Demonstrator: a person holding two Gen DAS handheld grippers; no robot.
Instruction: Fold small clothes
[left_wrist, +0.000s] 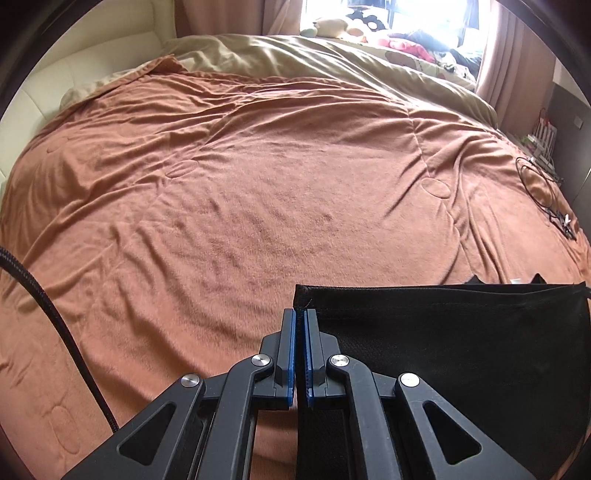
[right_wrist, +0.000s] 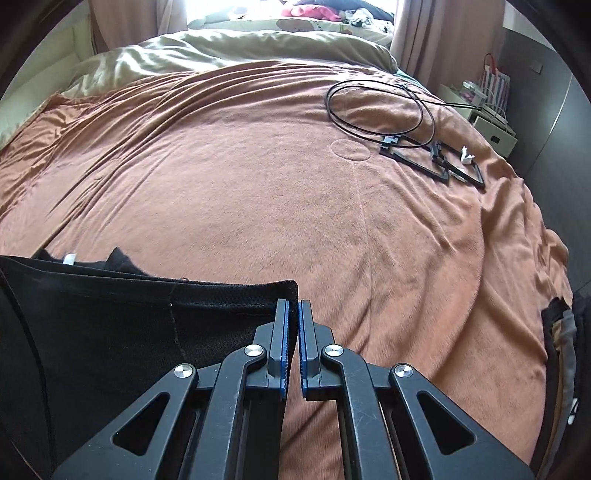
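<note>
A small black garment (left_wrist: 461, 332) is stretched between my two grippers, just above an orange-brown bed blanket (left_wrist: 240, 203). My left gripper (left_wrist: 299, 314) is shut on the garment's left top corner; the cloth passes between its blue pads. In the right wrist view the same black garment (right_wrist: 129, 317) spreads out to the left. My right gripper (right_wrist: 293, 304) is shut on its right top corner. A white label (right_wrist: 69, 258) shows at the garment's far edge, where a lower layer peeks out. The garment's lower part is hidden under the gripper frames.
A coiled black cable (right_wrist: 380, 107) and black frame pieces (right_wrist: 436, 158) lie on the blanket at the far right. A beige duvet (left_wrist: 295, 55) and soft toys (left_wrist: 332, 26) sit at the head of the bed. Dark clothes (right_wrist: 561, 332) hang at the bed's right edge.
</note>
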